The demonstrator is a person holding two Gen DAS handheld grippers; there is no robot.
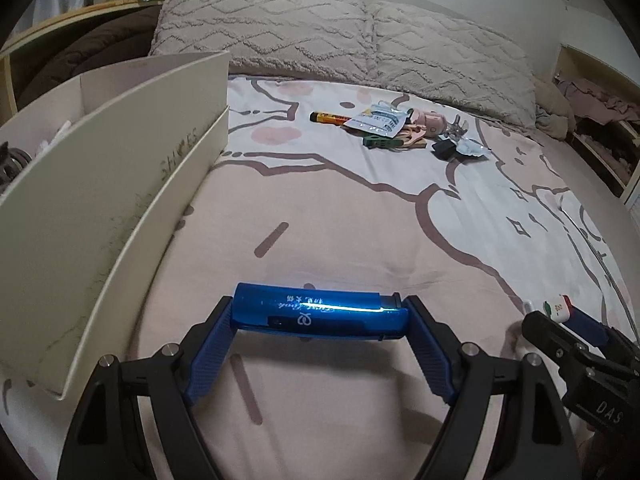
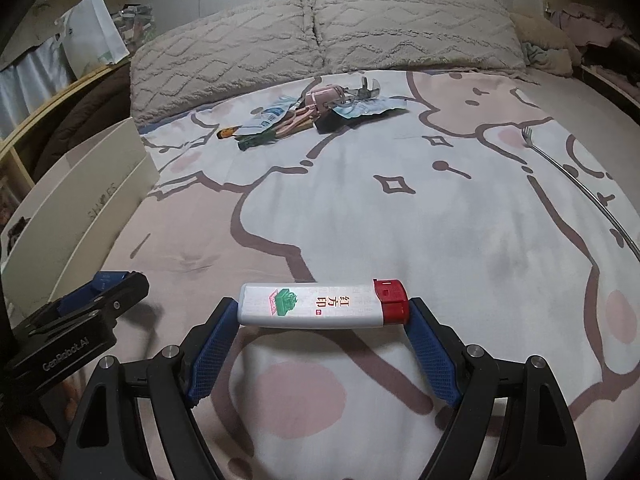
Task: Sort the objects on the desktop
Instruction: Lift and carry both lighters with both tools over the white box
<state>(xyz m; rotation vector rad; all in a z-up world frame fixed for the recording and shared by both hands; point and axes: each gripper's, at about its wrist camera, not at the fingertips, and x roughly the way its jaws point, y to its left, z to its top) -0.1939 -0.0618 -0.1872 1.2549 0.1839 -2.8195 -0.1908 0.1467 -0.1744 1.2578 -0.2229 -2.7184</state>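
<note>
A wide bed covered by a pink-and-white cartoon-print sheet (image 1: 360, 216) fills both views, with two beige tufted pillows (image 1: 320, 36) lying across its far end. Along the sheet's left edge sits a cream cardboard shoe box (image 1: 100, 184), its lid standing tilted against the box so the inside is partly open to view; what lies inside is too small and cut off to name.

Near the pillows, well apart from both tools, a small heap of mixed objects (image 2: 316, 114) lies on the sheet: a white-and-blue foil packet, a pink plastic item, a green clothes peg, a black clip and a yellow-and-black stick, several of them overlapping. Toward the right edge of the right wrist view a long thin metal fork (image 2: 568, 168) rests on the sheet by itself.

The left gripper (image 1: 320, 316) holds a shiny blue metallic lighter (image 1: 320, 314) lengthwise, its blue pads pressing on the two ends, so the jaws stand wide around it. It hangs above the pink part of the sheet, just beside the box's front wall.

The right gripper (image 2: 324, 308) grips a white plastic lighter with a red cap (image 2: 320, 306) the same way, end to end, above the sheet. The two tools are side by side, each seen at the edge of the other's view.
</note>
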